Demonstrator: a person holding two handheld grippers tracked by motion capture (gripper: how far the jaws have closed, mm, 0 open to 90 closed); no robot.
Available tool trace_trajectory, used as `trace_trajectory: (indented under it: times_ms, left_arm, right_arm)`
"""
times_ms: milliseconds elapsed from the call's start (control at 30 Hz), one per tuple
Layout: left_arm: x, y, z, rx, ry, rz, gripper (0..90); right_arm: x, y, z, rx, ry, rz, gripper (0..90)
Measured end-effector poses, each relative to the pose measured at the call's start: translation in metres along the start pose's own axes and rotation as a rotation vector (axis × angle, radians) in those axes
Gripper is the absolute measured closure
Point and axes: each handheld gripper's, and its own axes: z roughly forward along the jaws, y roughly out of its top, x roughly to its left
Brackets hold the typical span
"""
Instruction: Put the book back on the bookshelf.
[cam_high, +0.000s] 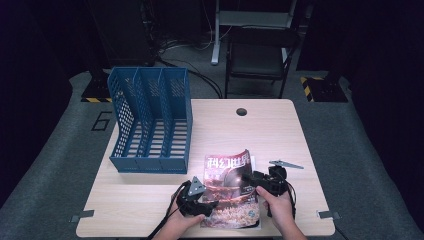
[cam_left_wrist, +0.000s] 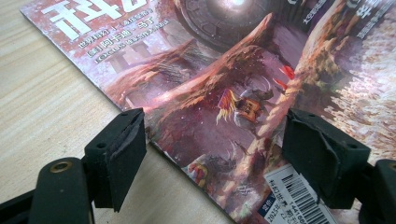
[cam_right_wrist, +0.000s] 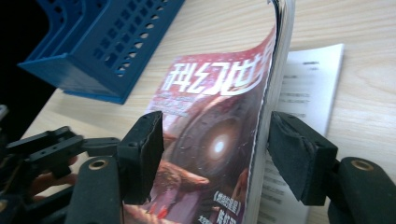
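At the near edge of the wooden table (cam_high: 150, 200), the person's two hands come in from below, each with a black gripper, and a science-fiction magazine (cam_high: 231, 187) with a red, rocky cover lies between them.

The left gripper (cam_high: 212, 204) rests at the magazine's left edge. In the left gripper view its jaws stand spread: the left pad sits over bare wood just beside the spine, the right pad over the cover beside a white barcode label (cam_left_wrist: 299, 198). Neither pad presses on the magazine (cam_left_wrist: 224, 84), whose far corners are cut off by the frame.

The right gripper (cam_high: 248, 178) reaches in from the right side. In the right gripper view its jaws straddle the magazine's (cam_right_wrist: 215, 121) lifted right edge, which curls up so the page block stands nearly on end. The left pad lies over the cover; the right pad sits just beside the page edges, and I cannot tell whether it touches them. The jaws are wide and do not visibly pinch.

Under the raised edge lies a white printed sheet (cam_right_wrist: 303, 88); its text is too small to read and its lower part is hidden behind the right jaw. The left gripper (cam_right_wrist: 46, 154) shows dimly at the left, partly cut off.

Farther back on the left stands a blue perforated file rack (cam_high: 150, 120) with three compartments, well apart from the magazine. A small grey metal piece (cam_high: 286, 164) lies near the right hand; what it is I cannot make out. A round cable hole (cam_high: 241, 111) sits near the far edge.
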Motion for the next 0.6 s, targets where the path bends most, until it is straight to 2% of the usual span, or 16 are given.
trace_trajectory:
  times_ms: [67, 100, 133, 300, 500, 567, 600]
  left_arm:
    - [0.0, 0.0, 0.0, 0.002, -0.001, 0.0, 21.7]
    - [0.0, 0.0, 0.0, -0.004, 0.0, -0.001, 21.7]
    - [0.0, 0.0, 0.0, -0.003, -0.001, -0.001, 21.7]
    - [0.0, 0.0, 0.0, -0.003, -0.001, -0.001, 21.7]
    - [0.0, 0.0, 0.0, -0.004, 0.0, -0.001, 21.8]
    - [0.0, 0.0, 0.0, -0.005, 0.003, -0.002, 21.9]
    - [0.0, 0.0, 0.0, -0.004, 0.0, -0.001, 21.9]
  right_arm:
    - [0.002, 0.0, 0.0, 0.007, 0.021, -0.001, 37.0]
    - [0.003, -0.001, 0.0, 0.023, 0.033, 0.015, 37.2]
    - [0.003, -0.001, 0.001, 0.026, 0.033, 0.003, 37.6]
    - [0.0, -0.003, 0.003, 0.047, 0.002, -0.009, 37.8]
    - [-0.01, -0.004, 0.012, 0.101, -0.045, -0.01, 37.6]
    - [-0.01, -0.004, 0.014, 0.109, -0.047, 0.004, 37.6]
    - [-0.012, -0.004, 0.015, 0.111, -0.045, -0.01, 37.6]
